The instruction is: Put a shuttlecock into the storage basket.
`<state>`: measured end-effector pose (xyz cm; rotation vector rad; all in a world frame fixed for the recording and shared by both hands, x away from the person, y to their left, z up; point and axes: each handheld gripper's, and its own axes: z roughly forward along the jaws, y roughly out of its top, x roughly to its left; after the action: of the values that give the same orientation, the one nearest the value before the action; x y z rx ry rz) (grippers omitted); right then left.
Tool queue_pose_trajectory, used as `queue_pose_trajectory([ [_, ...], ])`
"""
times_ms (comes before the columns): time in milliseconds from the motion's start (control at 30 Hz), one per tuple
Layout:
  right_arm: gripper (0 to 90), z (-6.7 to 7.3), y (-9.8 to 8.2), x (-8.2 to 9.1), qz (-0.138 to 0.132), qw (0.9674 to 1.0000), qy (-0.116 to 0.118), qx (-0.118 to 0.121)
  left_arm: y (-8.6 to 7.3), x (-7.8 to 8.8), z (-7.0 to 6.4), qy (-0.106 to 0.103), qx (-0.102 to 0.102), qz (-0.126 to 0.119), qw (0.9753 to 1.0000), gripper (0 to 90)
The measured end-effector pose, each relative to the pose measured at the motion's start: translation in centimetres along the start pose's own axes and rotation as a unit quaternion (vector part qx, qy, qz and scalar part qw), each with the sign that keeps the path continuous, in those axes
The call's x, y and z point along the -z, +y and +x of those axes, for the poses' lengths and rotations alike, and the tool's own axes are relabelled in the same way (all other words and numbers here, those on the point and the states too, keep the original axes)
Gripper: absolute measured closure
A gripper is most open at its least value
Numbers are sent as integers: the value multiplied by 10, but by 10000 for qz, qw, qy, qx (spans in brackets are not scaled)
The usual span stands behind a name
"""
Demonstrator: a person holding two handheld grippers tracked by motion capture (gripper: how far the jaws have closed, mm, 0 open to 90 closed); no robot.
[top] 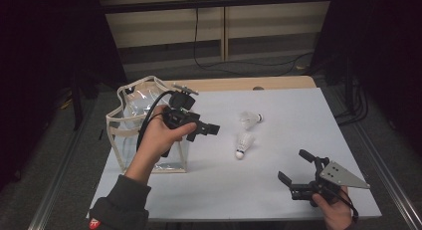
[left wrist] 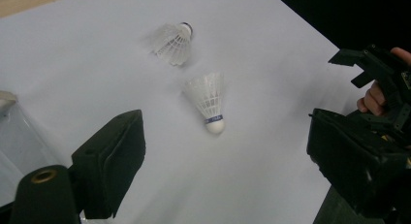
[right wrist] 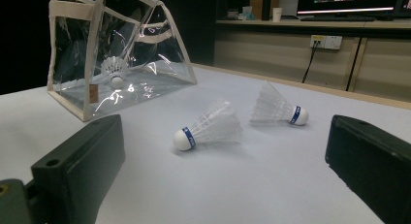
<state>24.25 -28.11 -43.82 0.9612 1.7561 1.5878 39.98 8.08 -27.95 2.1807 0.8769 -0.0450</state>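
Hovering left gripper point(top: 211, 129) spread, empty, near shuttlecock point(top: 244, 143); right gripper point(top: 294, 168) spread, empty; bag point(top: 130, 121) beside.

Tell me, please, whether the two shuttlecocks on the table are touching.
Apart. The high view shows bare table between the nearer shuttlecock and the farther shuttlecock.

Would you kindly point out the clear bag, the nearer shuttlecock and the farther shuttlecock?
clear bag point(right wrist: 68, 100), right gripper view, on its cream edge trim.
nearer shuttlecock point(right wrist: 183, 139), right gripper view, on its cork.
farther shuttlecock point(right wrist: 271, 107), right gripper view, on its feathers.
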Motion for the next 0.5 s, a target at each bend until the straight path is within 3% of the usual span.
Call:
queue_pose_trajectory([
  [500,3,0,0,0,-4,10000,2,11,-8,-11,-5,-24,-128,22,9999,130],
])
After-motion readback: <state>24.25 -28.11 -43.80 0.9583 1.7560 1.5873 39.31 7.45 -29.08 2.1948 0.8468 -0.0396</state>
